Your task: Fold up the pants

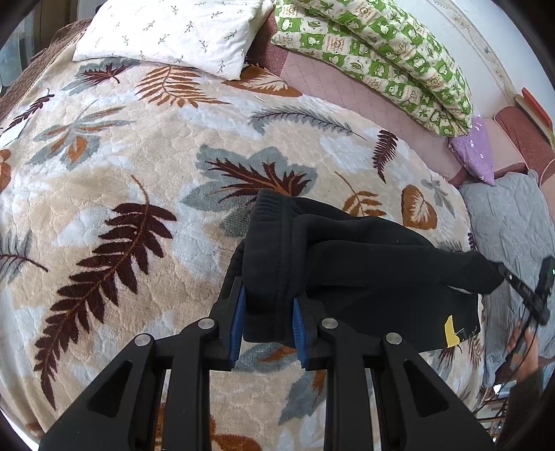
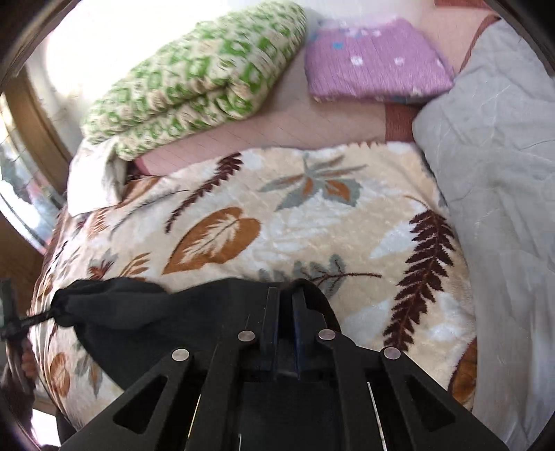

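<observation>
Black pants (image 1: 347, 263) hang stretched between my two grippers above a leaf-patterned blanket (image 1: 138, 173). My left gripper (image 1: 269, 305) is shut on one bunched corner of the pants, with the ribbed edge sticking up past its blue pads (image 1: 239, 312). The right gripper (image 1: 517, 281) shows at the far right of the left wrist view, holding the other corner. In the right wrist view my right gripper (image 2: 286, 301) is shut on black cloth (image 2: 145, 319), and the pants stretch left toward the left gripper (image 2: 20, 322). A yellow tag (image 1: 451, 331) hangs on the pants.
A white leaf-print pillow (image 1: 173, 31) lies at the head of the bed. A green patterned quilt (image 1: 381, 52), a purple folded cloth (image 2: 374, 62) and a grey quilted blanket (image 2: 492, 173) lie along the far and right sides, on a pink sheet (image 1: 347, 90).
</observation>
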`<state>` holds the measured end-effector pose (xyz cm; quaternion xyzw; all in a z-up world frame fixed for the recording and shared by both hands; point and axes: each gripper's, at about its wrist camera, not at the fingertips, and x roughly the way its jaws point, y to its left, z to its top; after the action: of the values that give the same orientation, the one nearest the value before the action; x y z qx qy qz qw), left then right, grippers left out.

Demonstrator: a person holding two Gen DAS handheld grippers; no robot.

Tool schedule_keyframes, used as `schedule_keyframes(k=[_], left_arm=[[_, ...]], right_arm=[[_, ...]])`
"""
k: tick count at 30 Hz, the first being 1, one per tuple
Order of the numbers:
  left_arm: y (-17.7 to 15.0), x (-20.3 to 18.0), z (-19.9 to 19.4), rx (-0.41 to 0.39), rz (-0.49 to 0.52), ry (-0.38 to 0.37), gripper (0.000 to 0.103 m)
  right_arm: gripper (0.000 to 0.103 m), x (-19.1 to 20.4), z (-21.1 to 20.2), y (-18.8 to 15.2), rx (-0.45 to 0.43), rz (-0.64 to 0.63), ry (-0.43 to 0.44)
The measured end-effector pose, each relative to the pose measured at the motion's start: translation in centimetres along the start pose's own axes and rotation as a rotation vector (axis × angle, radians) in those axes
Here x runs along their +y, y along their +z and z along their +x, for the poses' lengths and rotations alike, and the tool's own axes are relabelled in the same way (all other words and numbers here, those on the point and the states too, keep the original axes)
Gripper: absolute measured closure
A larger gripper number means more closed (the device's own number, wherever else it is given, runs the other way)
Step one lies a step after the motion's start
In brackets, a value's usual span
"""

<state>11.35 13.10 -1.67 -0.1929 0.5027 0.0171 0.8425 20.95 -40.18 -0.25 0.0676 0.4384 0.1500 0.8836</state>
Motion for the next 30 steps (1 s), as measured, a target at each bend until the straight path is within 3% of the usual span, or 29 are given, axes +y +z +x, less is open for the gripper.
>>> schedule_keyframes(k=[5, 13, 22, 26, 30], left_arm=[[-0.9, 0.5, 0.5, 0.019, -0.014, 0.013, 0.081], [-1.8, 1.7, 1.2, 0.058, -0.036, 0.015, 0.081], [-2.3, 2.4, 1.8, 0.113, 0.015, 0.021, 0.081], [-2.6, 2.3, 1.9, 0.135, 0.052, 0.032, 0.074], [-3.2, 2.2, 0.7, 0.156, 0.096, 0.013, 0.067]], right_arm=[[0.097, 0.4, -2.4, -4.6, -0.018, -0.054, 0.005], [0.097, 0.4, -3.5, -11.4, 0.03, -0.076, -0.037], [0.093, -1.3, -3.9, -14.0, 0.055, -0.023, -0.094], [0.089, -2.4, -3.9, -14.7, 0.089, 0.013, -0.17], [0.088, -3.6, -5.7, -15.2, 0.06, 0.08, -0.195]])
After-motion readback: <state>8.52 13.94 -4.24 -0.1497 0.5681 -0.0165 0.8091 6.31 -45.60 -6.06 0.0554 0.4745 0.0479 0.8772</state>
